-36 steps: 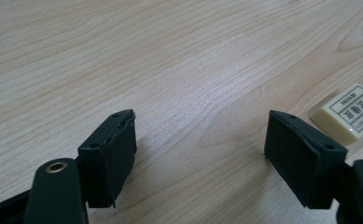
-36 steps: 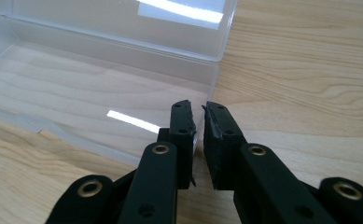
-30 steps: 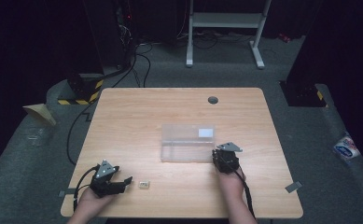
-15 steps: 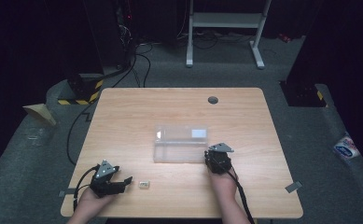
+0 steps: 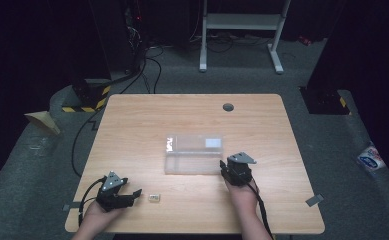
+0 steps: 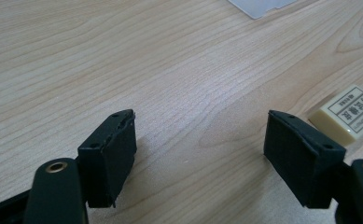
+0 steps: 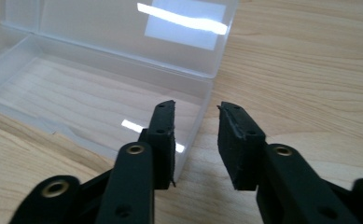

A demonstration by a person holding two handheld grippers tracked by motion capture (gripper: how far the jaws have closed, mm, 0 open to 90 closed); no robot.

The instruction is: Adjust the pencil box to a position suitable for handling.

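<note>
Right gripper (image 5: 230,170) has slid left along with the clear plastic box (image 5: 194,154) since a second ago, so I judge it is dragging or repositioning the box; its jaws stand slightly apart, straddling the box's near right corner wall, not clamped. Left gripper (image 5: 132,194) hasn't moved, jaws wide open and empty, with the small cream eraser (image 5: 154,198) just beside its right jaw. Box is thin, glossy, see-through, lid hinged open and empty; eraser is a matte printed block; table (image 5: 132,125) is pale woodgrain laminate.
</note>
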